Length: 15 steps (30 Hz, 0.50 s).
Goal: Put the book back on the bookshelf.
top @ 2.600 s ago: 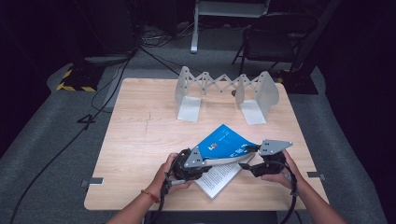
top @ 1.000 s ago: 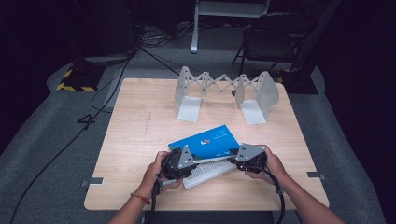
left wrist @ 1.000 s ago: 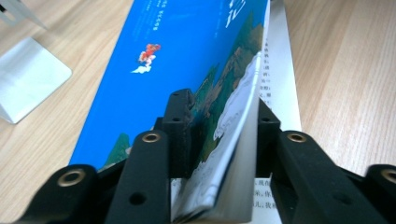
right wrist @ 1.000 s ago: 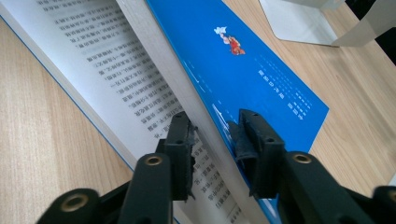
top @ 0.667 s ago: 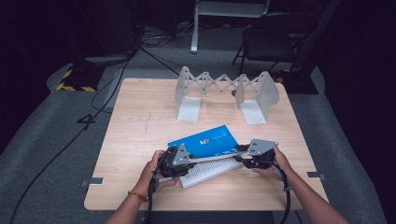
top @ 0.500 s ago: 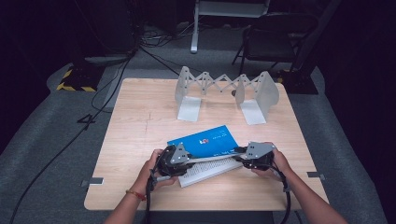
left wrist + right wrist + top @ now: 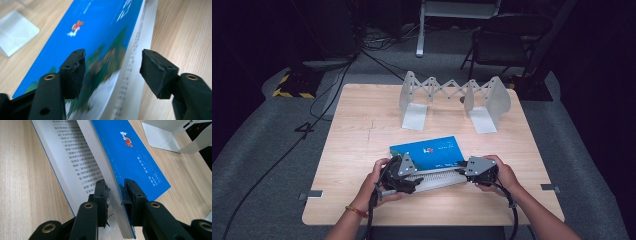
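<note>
table point(image 7: 362, 125) brightly lit from overhead, surroundings dark, book cover point(image 7: 100, 62) blurred close to the lens

You are working at a light wooden table point(image 7: 362, 130) that is standing on grey floor point(image 7: 267, 150). A blue-covered book point(image 7: 429, 152) is lying on the near half of it, partly opened, so a printed page point(image 7: 75, 157) is resting flat on the wood while the cover point(image 7: 130, 152) is lifting above it. Toward the far edge, a pale expandable book rack point(image 7: 452, 97) is sitting well apart from the book, its two flat foot plates pressing against the tabletop and a zigzag lattice linking its end panels. Small grey tabs are sticking out at the table's near left point(image 7: 312, 194) and right point(image 7: 549, 188) edges.
</note>
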Tool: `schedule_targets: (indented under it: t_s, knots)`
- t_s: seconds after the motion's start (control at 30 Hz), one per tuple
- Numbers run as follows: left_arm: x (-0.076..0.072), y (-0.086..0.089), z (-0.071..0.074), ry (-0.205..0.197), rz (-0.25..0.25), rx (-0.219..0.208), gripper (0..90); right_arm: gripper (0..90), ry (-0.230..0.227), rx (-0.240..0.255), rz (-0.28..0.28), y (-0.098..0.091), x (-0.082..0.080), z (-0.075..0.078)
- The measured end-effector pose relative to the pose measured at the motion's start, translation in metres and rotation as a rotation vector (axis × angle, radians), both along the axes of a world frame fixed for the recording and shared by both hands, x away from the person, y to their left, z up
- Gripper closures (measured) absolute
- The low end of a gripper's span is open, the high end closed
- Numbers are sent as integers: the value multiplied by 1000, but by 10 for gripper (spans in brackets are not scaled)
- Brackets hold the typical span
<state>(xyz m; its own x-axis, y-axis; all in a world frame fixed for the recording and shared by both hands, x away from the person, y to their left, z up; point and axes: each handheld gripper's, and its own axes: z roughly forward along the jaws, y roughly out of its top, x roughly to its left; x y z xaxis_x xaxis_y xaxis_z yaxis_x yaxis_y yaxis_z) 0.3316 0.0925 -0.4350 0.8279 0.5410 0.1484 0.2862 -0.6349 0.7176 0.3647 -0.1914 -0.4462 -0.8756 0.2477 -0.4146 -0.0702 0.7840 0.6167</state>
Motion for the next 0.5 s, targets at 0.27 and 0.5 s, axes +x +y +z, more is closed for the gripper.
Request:
schedule_targets:
  t_s: [0.27, 0.5]
  knots:
    - [-1, -16, 0, -21, 13, 50, 318, 739, 7, -24, 5, 5, -1, 1]
    - [6, -20, -18, 36, 45, 91, 447, 723, -13, -35, 11, 8, -1, 2]
